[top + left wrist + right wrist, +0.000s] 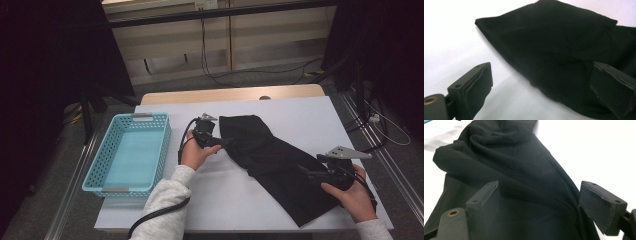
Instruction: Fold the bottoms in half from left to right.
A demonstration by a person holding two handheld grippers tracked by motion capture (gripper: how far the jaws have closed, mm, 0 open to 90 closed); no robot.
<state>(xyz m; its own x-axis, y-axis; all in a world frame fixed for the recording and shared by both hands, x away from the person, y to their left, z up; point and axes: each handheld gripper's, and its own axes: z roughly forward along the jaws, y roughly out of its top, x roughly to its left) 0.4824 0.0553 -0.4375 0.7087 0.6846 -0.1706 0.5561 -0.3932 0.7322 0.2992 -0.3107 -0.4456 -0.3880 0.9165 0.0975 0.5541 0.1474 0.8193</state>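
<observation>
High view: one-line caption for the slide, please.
Two open grippers, left and right, flank a black cloth beside a blue basket.

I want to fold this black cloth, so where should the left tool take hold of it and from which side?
Judging by its pose, the left tool should pinch the black cloth at its near left edge, coming in low from the left over the bare white table. There the fabric lies flat and thin, and the open jaws already straddle that edge.

The black garment (272,160) I worked on lay flat on the white table cover, stretched slantwise from its far left end toward the near right edge. It was plain dark cloth, folded double lengthwise, with soft creases bunched near its far end.
</observation>
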